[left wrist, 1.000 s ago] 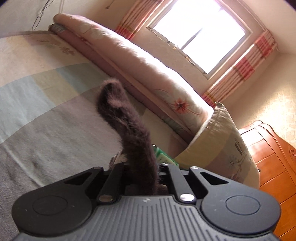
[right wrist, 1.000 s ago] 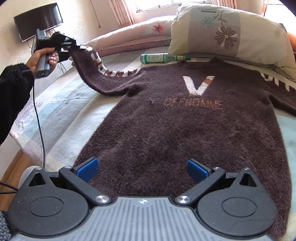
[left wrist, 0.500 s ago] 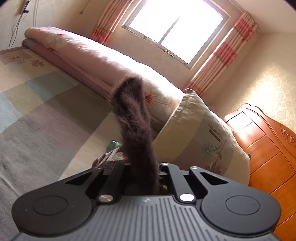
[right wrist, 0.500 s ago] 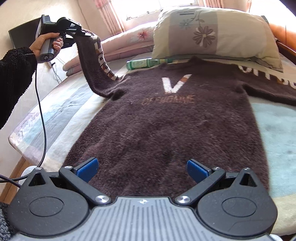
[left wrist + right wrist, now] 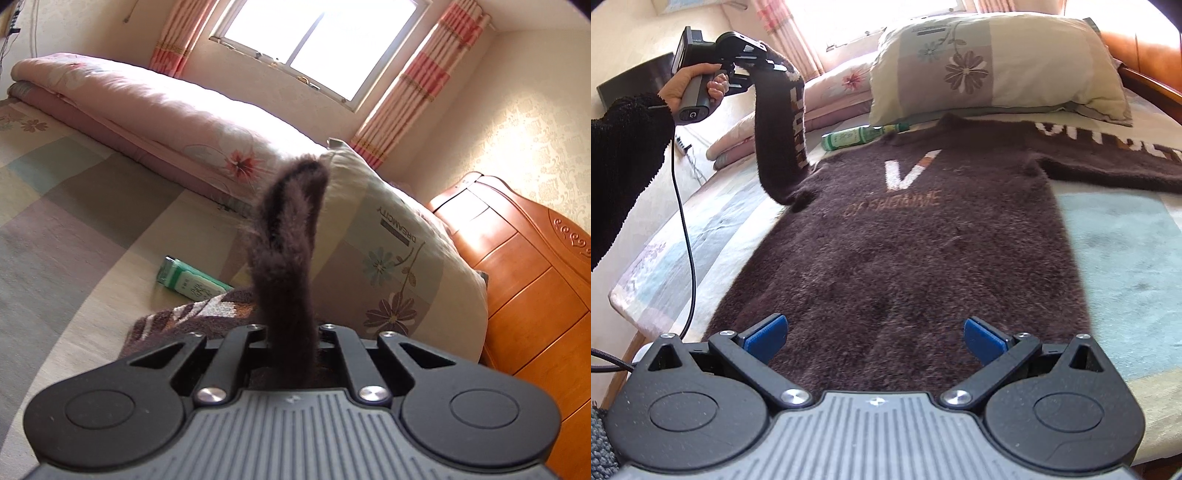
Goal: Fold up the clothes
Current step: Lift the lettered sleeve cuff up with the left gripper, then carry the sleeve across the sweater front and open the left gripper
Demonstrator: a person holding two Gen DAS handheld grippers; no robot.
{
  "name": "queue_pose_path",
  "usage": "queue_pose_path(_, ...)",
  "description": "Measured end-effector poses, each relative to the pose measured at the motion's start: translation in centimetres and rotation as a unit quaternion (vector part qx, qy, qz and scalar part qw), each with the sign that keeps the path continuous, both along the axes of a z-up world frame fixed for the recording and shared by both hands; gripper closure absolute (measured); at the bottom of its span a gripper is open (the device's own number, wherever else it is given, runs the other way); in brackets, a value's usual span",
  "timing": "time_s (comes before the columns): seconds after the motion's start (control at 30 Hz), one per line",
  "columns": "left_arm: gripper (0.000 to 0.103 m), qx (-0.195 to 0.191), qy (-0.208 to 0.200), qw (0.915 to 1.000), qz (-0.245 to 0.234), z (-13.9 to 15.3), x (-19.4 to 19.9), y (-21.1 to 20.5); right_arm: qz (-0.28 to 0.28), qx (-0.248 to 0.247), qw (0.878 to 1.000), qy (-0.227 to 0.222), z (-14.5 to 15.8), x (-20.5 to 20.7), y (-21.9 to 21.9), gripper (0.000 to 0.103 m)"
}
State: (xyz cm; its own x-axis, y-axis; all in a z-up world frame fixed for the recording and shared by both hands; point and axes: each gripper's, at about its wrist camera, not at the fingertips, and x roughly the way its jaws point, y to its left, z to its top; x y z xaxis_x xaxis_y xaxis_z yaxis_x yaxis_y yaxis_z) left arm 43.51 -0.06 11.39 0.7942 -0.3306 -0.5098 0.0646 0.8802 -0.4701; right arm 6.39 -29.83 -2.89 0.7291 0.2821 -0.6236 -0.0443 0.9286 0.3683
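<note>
Your right gripper (image 5: 875, 338) is hovering with jaws standing wide and nothing between them, just over the hem of the brown sweater (image 5: 905, 236), which is lying flat on the bed (image 5: 1126, 258). Your left gripper (image 5: 768, 62) is clamping the sweater's left sleeve (image 5: 777, 136) and holding it up off the bed (the cuff is sticking out past the jaws). Beyond the collar, a green bottle (image 5: 857, 136) is lying in front of the floral pillow (image 5: 997, 66), beside a folded pink quilt (image 5: 147, 107)
</note>
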Motion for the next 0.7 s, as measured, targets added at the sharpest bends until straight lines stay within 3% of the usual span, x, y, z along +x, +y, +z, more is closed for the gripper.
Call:
queue_pose_path(0.33,0.097,0.014,0.019,0.9992,-0.033,-1.8,1.9,-5.2,-0.012,0.014,1.000,0.011,-1.0,0.4,-1.3,0.000)
queue_pose_path(0.7,0.097,0.023,0.043,0.9975,-0.051,-5.9,3.3,-10.0,0.016,-0.028,0.999,0.021,0.0,0.7,-0.9,0.000)
